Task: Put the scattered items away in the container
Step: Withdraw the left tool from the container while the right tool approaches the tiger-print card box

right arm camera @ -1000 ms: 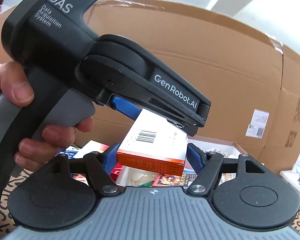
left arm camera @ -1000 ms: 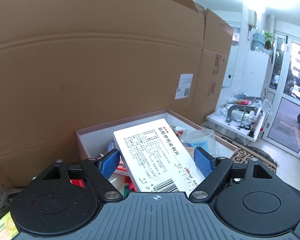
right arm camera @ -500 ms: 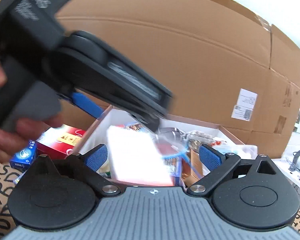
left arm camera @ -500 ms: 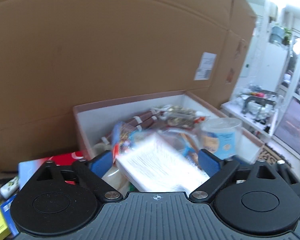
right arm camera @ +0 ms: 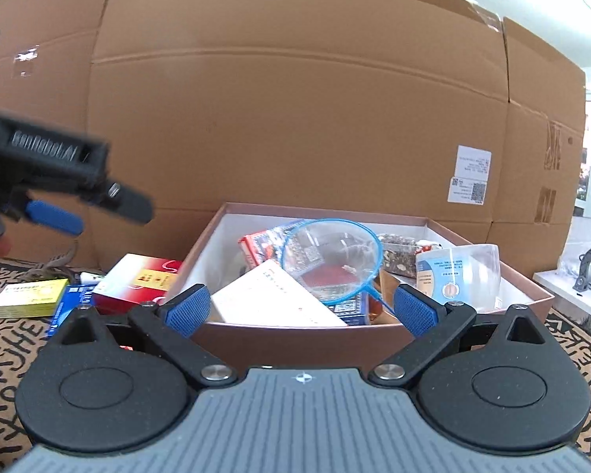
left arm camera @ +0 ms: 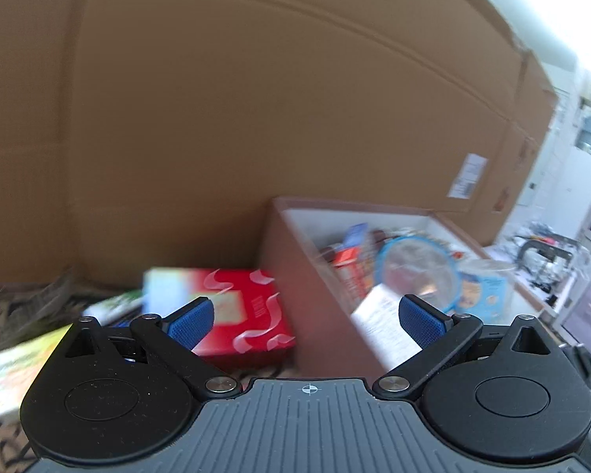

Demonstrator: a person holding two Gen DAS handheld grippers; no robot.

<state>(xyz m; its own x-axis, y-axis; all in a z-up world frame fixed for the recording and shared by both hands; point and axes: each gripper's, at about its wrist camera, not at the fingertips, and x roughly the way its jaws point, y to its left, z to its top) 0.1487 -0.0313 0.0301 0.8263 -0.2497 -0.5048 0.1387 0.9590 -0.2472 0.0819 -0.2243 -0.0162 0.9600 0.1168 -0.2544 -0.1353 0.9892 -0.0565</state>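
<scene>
We've got a huge cardboard sheet [right arm camera: 295, 118] standing behind everything, with a white shipping label [right arm camera: 469, 179] stuck near its right end. Underneath we see a black-and-cream patterned rug [right arm camera: 4, 335]. Off right there's a white shelf [right arm camera: 571, 291] holding some metal bits, pretty blurry.

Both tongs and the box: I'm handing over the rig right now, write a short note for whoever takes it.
Left tongs: open, nothing between the pads, just opened.
Right tongs: open, empty, just opened.
Box: already holds the white carton, blue net, clear tub and more.
Done: white carton lies in the box.
Left: red box, yellow box and blue box on the mat left of the box.
</scene>
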